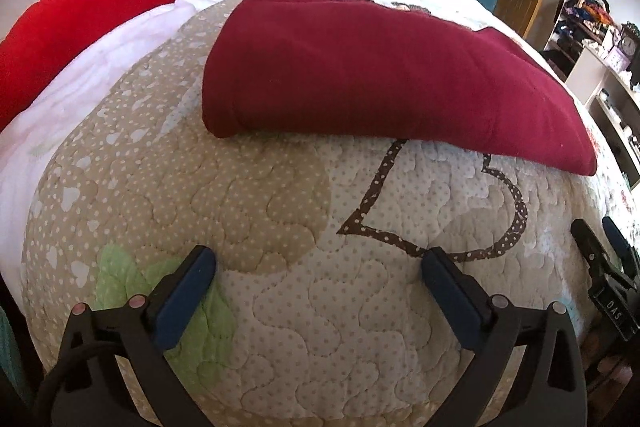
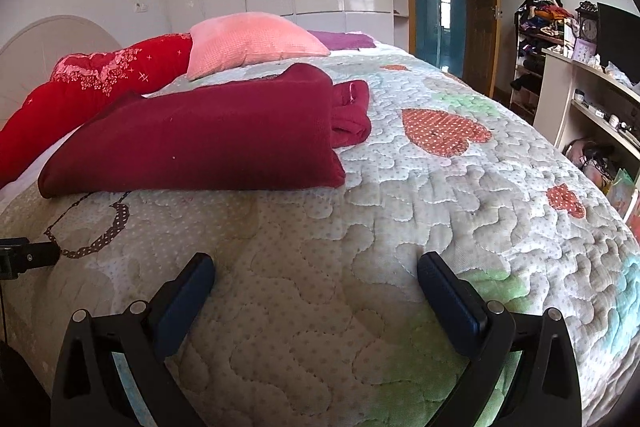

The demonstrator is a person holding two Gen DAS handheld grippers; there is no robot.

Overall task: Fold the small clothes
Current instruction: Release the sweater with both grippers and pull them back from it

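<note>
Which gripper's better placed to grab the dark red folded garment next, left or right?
Left, probably. The left gripper is open and faces the dark red folded garment nearly head-on, its near folded edge straight ahead. From the right gripper, also open, the garment lies off to the left on the quilted bedspread.

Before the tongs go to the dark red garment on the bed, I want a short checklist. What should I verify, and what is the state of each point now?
1. Left tongs open and empty: ok, the blue pads stand wide apart with only quilt between them.
2. Right tongs open and empty: ok, same state.
3. Dark red garment lies flat on the quilt, nothing on top of it: ok.
4. Path from the tongs to the garment's near edge is free: ok, only bare quilt lies between.
5. Garment fully folded: cannot tell; a bunched end shows at its far right.
6. Pink pillow clear of the garment: cannot tell, they look close.
</note>
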